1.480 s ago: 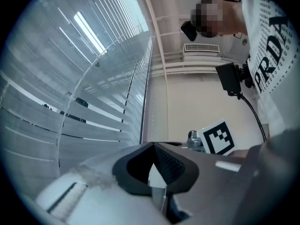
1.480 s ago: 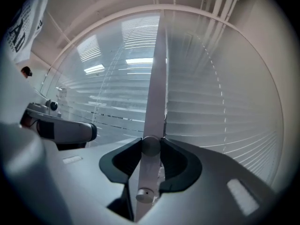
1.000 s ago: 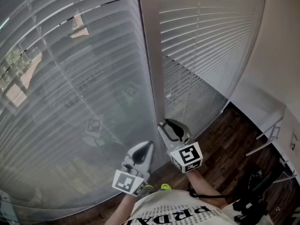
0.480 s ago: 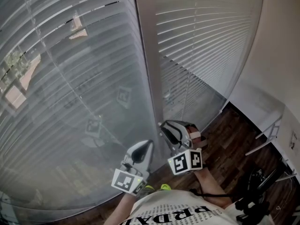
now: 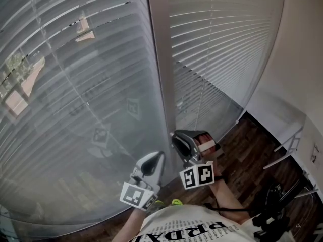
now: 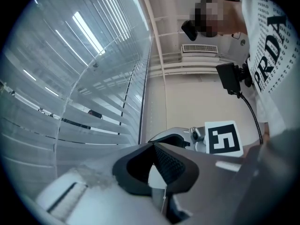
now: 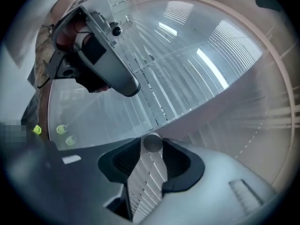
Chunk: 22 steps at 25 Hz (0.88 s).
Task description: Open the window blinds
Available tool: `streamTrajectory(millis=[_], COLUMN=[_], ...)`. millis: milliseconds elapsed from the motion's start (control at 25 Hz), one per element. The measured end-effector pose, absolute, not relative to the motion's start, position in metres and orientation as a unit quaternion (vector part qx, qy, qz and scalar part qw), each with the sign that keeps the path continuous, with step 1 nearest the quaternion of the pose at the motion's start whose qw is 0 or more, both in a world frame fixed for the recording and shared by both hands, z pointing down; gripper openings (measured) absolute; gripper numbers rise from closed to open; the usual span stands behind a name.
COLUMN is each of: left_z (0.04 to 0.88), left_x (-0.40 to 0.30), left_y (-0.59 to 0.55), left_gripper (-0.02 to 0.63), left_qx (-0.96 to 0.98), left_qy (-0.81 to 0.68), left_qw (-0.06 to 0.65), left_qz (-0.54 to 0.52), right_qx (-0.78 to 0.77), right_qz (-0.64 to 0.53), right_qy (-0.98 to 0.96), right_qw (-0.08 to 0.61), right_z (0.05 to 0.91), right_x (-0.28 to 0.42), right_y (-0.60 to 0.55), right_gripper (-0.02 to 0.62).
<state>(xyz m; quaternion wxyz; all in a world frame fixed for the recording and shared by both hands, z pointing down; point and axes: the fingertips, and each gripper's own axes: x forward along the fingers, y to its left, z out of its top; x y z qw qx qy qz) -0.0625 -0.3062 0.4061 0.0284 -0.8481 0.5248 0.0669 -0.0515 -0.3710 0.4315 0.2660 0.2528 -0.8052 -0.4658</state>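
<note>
Right tongs (image 7: 152,149): rolled over within the last second, just opening, loose around tilt wand's tip (image 7: 152,142). Left tongs (image 6: 153,146): closed, empty. Window blinds (image 5: 75,95) straight ahead, slats hardly changed; probably regripping for another twist.

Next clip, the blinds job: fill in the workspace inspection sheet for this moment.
Surface: dark wood floor, no table seen.
Job's things: left blind and right blind both lowered; wand tip between the right jaws.
Clutter: black equipment on the floor, lower right.
Grippers: left hand-held gripper shut, empty; right hand-held gripper open, jaws just been opening, wand between them unpressed.
Cables: black cable at the person's chest.
Surroundings: white wall, window post between blinds.
</note>
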Motion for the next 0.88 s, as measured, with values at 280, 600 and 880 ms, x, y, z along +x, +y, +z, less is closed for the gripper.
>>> streamTrajectory(millis=[280, 600, 880], left_z=[0.4092, 0.4089, 0.411], left_x=[-0.0654, -0.0668, -0.0678], left_y=[-0.3066, -0.3104, -0.3111], left_gripper=[-0.009, -0.009, -0.009], left_qx=[-0.848, -0.847, -0.847], left_qy=[0.526, 0.527, 0.527], left_qw=[0.029, 0.026, 0.026], left_qz=[0.067, 0.067, 0.064], right_qx=[0.26, 0.27, 0.285], right_qz=[-0.471, -0.432, -0.391], right_qy=[-0.801, -0.829, -0.849], right_qw=[0.263, 0.232, 0.211], right_z=[0.4292, 0.4272, 0.4258], right_x=[-0.0578, -0.0576, -0.0572], right_y=[-0.3775, -0.3779, -0.3783], right_gripper=[0.126, 0.121, 0.121])
